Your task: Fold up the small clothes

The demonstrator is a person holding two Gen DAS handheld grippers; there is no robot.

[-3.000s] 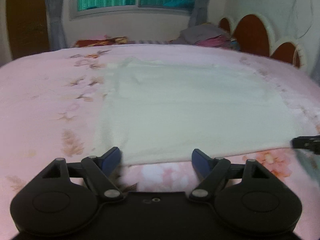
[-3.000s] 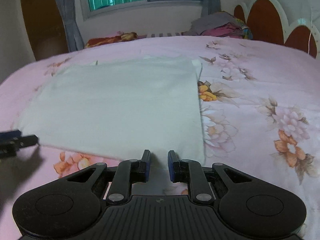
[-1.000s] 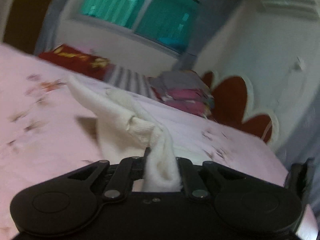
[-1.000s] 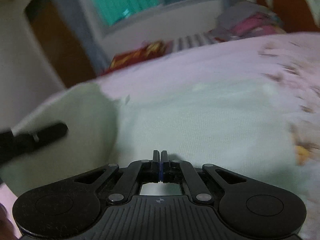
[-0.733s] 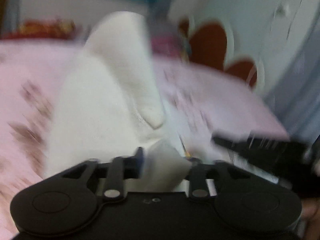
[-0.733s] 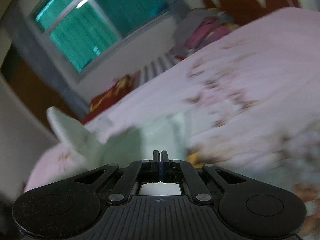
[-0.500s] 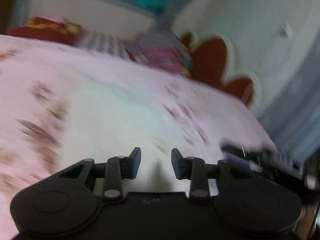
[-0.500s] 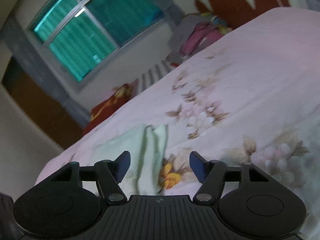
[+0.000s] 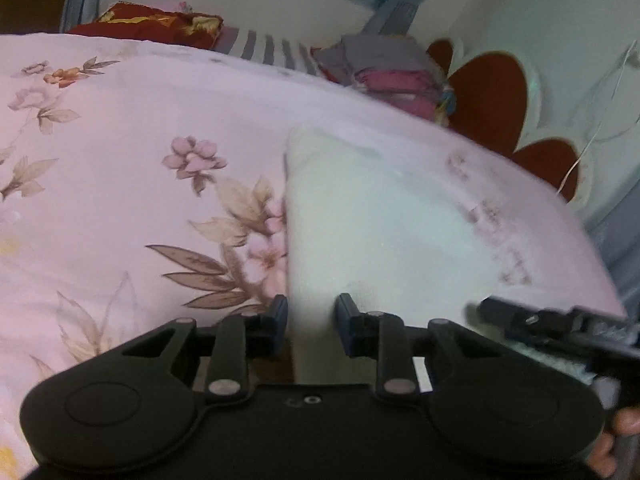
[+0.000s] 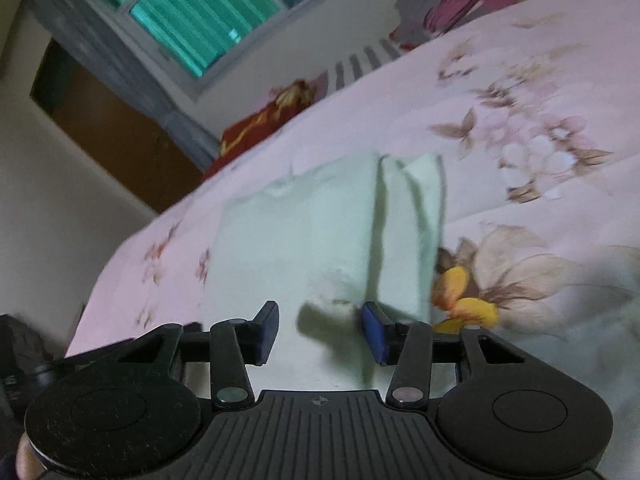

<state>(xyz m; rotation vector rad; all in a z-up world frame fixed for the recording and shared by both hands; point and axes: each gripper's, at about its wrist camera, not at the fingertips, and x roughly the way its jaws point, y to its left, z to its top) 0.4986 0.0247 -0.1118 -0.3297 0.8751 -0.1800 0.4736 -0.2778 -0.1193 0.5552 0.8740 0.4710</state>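
Note:
A pale white-green garment (image 9: 360, 216) lies folded on the pink floral bedspread (image 9: 120, 160). In the right wrist view the garment (image 10: 304, 232) shows stacked folded layers along its right edge. My left gripper (image 9: 311, 316) is open and empty, its jaws either side of the garment's near left edge. My right gripper (image 10: 320, 328) is open and empty just over the garment's near edge. The right gripper also shows at the right of the left wrist view (image 9: 552, 324).
A pile of folded clothes (image 9: 384, 76) and a red patterned pillow (image 9: 156, 24) lie at the far side of the bed. A red and white headboard (image 9: 500, 92) stands at the right. A window (image 10: 208, 4) is behind the bed.
Both grippers were shut on the garment and lifted and carried it over; they have since opened and let it go, and it now lies folded narrower on the bed.

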